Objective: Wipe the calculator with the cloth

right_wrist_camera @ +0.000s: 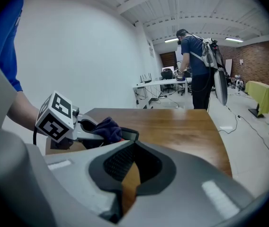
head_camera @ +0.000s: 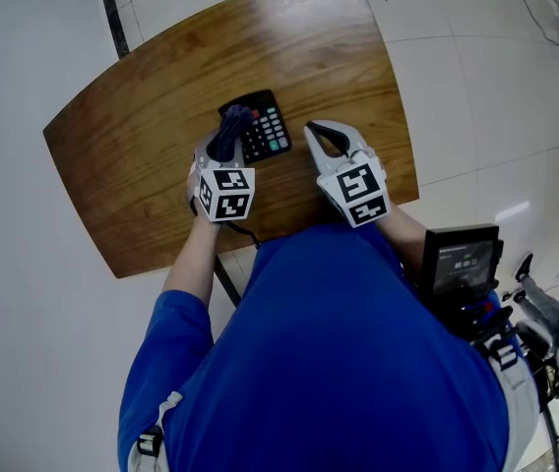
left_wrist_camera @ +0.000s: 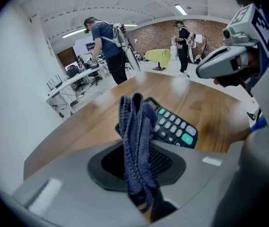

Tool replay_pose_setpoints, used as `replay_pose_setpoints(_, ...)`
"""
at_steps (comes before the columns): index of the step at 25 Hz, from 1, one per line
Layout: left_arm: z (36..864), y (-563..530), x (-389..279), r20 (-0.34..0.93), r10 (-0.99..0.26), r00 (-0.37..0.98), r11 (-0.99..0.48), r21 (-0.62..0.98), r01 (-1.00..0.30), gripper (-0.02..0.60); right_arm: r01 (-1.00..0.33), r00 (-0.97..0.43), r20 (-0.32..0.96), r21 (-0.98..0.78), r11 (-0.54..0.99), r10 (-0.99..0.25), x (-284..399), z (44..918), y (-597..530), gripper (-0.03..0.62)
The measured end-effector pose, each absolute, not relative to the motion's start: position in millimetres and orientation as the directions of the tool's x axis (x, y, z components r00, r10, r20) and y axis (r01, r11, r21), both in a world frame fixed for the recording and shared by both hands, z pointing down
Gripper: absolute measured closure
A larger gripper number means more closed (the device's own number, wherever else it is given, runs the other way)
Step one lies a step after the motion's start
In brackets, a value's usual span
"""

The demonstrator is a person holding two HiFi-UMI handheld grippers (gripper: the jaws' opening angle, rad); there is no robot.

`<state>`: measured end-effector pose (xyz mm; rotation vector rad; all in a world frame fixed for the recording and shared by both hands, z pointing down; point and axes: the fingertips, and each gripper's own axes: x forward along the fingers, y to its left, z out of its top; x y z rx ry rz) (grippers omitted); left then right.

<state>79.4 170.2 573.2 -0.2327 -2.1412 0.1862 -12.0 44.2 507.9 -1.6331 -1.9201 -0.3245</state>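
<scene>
A black calculator point(head_camera: 263, 126) with green and red keys lies on the brown wooden table point(head_camera: 161, 165), its keypad point(left_wrist_camera: 172, 125) just beyond my left jaws. My left gripper point(head_camera: 228, 138) is shut on a dark blue cloth point(left_wrist_camera: 135, 141), which stands up bunched between the jaws and hangs over the calculator's left end point(head_camera: 232, 126). My right gripper point(head_camera: 323, 136) hovers to the right of the calculator, shut with nothing in it; only wood shows through the thin slit point(right_wrist_camera: 130, 174). From that side the cloth point(right_wrist_camera: 107, 128) hides most of the calculator point(right_wrist_camera: 129, 135).
The table's near edge point(head_camera: 289, 226) runs just under both marker cubes. A black screen device point(head_camera: 465, 260) hangs at the person's right hip. Two people, desks point(left_wrist_camera: 73, 79) and a yellow-covered object point(left_wrist_camera: 158, 56) stand far off across the white floor.
</scene>
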Motion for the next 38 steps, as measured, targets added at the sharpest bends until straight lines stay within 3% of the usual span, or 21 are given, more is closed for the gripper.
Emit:
replay_pose_setpoints(6, 569, 127, 43, 0.779, 0.138, -0.611, 0.979, -0.200, -0.033, 0.489, 0.954, -0.091, 0.586, -0.179, 0.239, 0.805, -18, 513, 37, 0.591)
replay_pose_setpoints(11, 583, 99, 22, 0.799, 0.080, -0.596, 0.972, -0.195, -0.130, 0.489, 0.952, -0.102, 0.595, -0.174, 0.253, 0.797, -22, 517, 31, 0.591)
replay_pose_setpoints(30, 585, 157, 86, 0.826, 0.215, -0.521, 0.974, -0.217, 0.058, 0.489, 0.964, -0.054, 0.583, -0.182, 0.196, 0.811, -7, 509, 46, 0.591)
replay_pose_setpoints(38, 584, 155, 87, 0.824, 0.223, -0.522, 0.972, -0.232, 0.049, 0.489, 0.963, -0.057, 0.579, -0.184, 0.199, 0.814, -7, 510, 44, 0.591)
